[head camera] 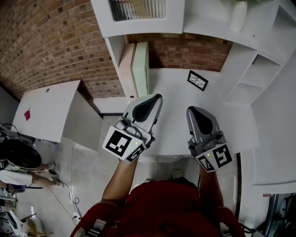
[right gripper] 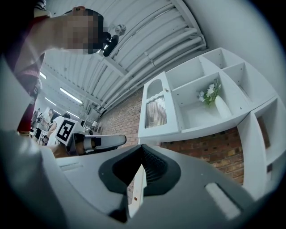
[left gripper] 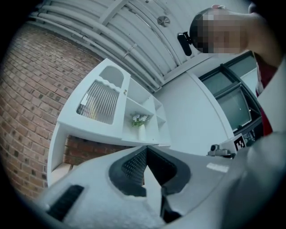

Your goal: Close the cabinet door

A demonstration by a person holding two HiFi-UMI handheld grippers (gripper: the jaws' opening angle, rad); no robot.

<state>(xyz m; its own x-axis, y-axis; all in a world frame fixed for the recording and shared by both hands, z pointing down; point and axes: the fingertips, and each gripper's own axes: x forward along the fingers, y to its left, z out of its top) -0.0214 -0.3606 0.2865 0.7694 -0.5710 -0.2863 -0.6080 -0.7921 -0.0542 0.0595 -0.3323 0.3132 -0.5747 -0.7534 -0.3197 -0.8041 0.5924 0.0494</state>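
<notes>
The white cabinet unit [head camera: 138, 23] fills the top of the head view. Its ribbed-glass upper door [head camera: 137, 8] lies flush with its frame; the same door [right gripper: 156, 112] looks flush in the right gripper view too. Below it, a pale green panel [head camera: 141, 69] and a pinkish one stand on edge at the left of the white counter [head camera: 175, 125]. Both grippers hover over the counter's front part, side by side and pointing at the unit. My left gripper [head camera: 157, 96] is shut and holds nothing. My right gripper [head camera: 190, 109] has its jaws together, also holding nothing.
A black-and-white marker card [head camera: 197, 80] lies on the counter ahead of the right gripper. Open shelves [head camera: 259, 74] rise at the right, one holding a white vase with flowers [right gripper: 219, 105]. A broad white panel with a red sticker [head camera: 46, 111] sits low at the left, before a brick wall [head camera: 51, 41].
</notes>
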